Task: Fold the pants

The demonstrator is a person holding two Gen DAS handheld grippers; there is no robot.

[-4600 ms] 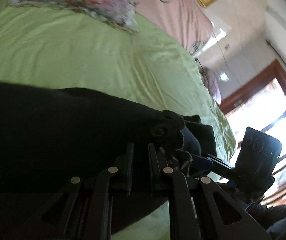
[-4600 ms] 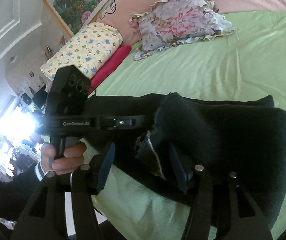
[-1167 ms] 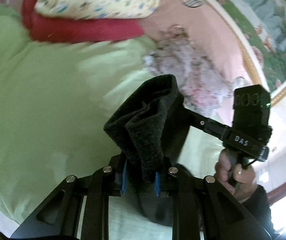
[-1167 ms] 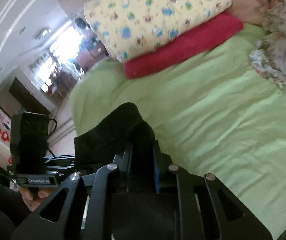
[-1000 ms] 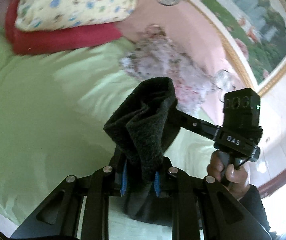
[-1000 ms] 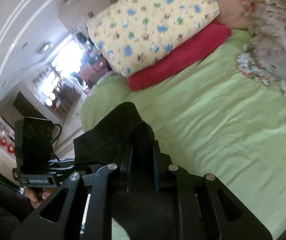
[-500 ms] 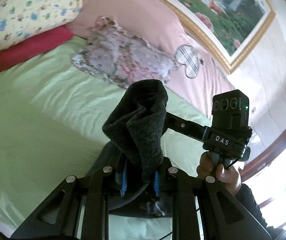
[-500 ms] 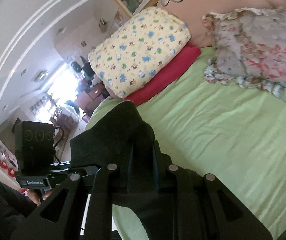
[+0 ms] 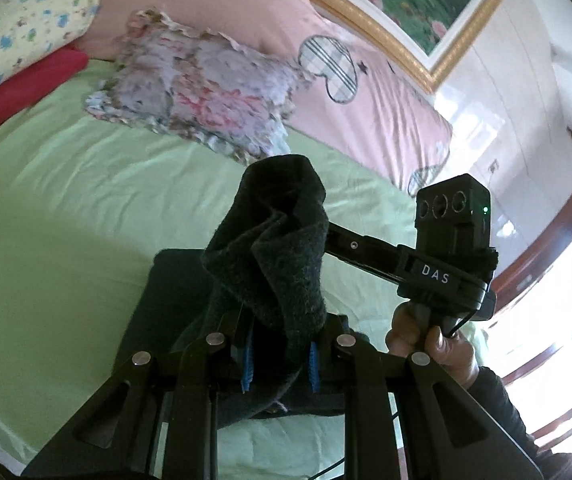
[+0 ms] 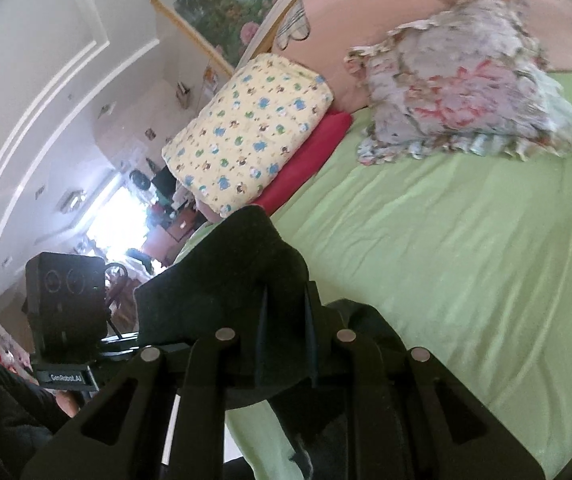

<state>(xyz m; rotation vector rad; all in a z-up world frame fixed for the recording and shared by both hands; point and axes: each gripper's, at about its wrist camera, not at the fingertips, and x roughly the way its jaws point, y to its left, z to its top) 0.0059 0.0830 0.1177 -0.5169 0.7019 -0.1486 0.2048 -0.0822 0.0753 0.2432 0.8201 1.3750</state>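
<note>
Pinching bunched black cloth, the left tongs (image 9: 279, 356) and right tongs (image 10: 283, 336) each clamp a raised edge of the pants (image 9: 269, 240), whose lower part lies on the green bed (image 9: 65, 200) near a floral pillow (image 9: 197, 88).

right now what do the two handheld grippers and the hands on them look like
Both are black. The left gripper has blue finger pads and silver pivot pins. The right gripper has the same pins; its boxy camera head reads "DAS", with a green light. The left's label reads "GenRobot.AI". The right hand is bare, with a dark sleeve.
</note>
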